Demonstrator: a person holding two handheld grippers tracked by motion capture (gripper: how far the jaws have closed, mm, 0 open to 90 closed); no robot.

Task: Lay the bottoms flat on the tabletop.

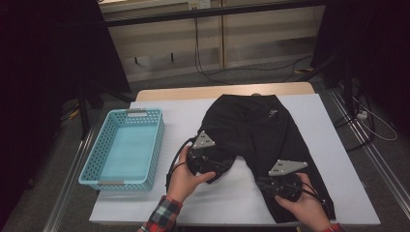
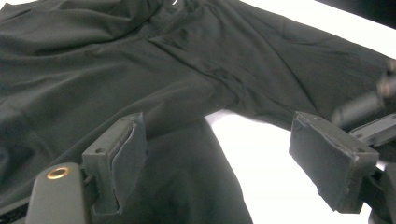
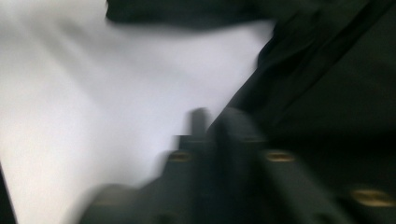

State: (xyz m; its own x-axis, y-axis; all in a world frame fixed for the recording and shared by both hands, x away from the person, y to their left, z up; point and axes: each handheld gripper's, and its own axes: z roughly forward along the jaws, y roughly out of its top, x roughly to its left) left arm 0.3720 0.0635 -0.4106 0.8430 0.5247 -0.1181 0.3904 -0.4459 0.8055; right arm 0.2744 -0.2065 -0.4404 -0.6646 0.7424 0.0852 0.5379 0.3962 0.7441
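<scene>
White sheeting covers the counter [image 1: 309, 125], smooth and matte, with a pale wooden edge at its far side and grey floor beyond. We see the left gripper [image 2: 219, 158] with its jaws spread wide: two blocky black pads, foam-faced, the left one frayed at its edge. Between them lie the hem of one trouser leg and a bare strip of white sheeting; neither pad presses the cloth. In the right gripper view the right gripper [image 3: 210, 140] is badly blurred. Its jaws look drawn close together at the edge of the dark fabric, but we cannot tell whether they pinch it.

Outward from the jaws, the black shorts [image 1: 256, 135] lie flat in the middle of the counter, waistband at the far side, both legs toward the person. Soft, slightly creased, they carry a small pale logo near the waist. Each gripper sits at one leg's hem, held by a hand with a plaid cuff. A turquoise plastic basket [image 1: 92, 166], rectangular with perforated walls, stands well to the left.
</scene>
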